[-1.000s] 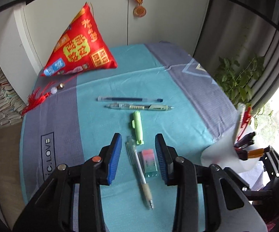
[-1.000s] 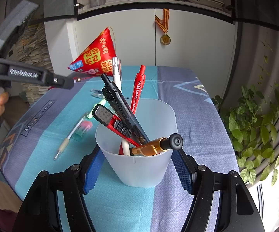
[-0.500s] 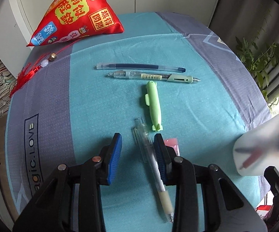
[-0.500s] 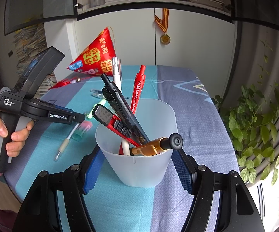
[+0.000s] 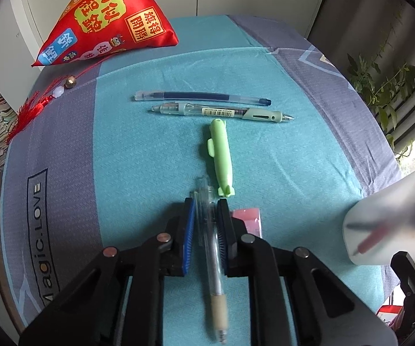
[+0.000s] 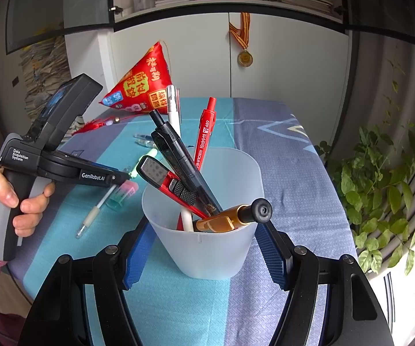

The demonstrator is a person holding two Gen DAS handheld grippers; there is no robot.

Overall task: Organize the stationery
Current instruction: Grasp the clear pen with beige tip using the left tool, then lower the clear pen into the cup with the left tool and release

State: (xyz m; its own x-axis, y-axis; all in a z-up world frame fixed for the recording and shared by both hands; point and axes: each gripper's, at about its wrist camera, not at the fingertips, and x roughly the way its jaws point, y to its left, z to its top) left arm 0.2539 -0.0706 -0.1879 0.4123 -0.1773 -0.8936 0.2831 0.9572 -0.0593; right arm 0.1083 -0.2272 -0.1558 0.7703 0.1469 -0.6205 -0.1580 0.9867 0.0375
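Woven teal-and-grey cloth is covering the counter (image 5: 308, 66), where the left tool (image 5: 204, 204) is closing ribbed blue pads onto a slim clear gel pen (image 5: 211, 256); the right tool (image 6: 201, 248) is gripping a frosted plastic cup (image 6: 207, 248) bristling with pens.

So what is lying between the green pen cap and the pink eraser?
Left wrist view: the clear pen's top end lies beside both, with the closing left gripper around it.

The pink eraser (image 5: 250, 219) lies mostly hidden behind the left gripper (image 5: 204, 210). Beside that gripper, the clear pen's (image 5: 210, 248) tip is blurred. The frosted cup (image 5: 391, 225) is cut off at the frame's right edge.
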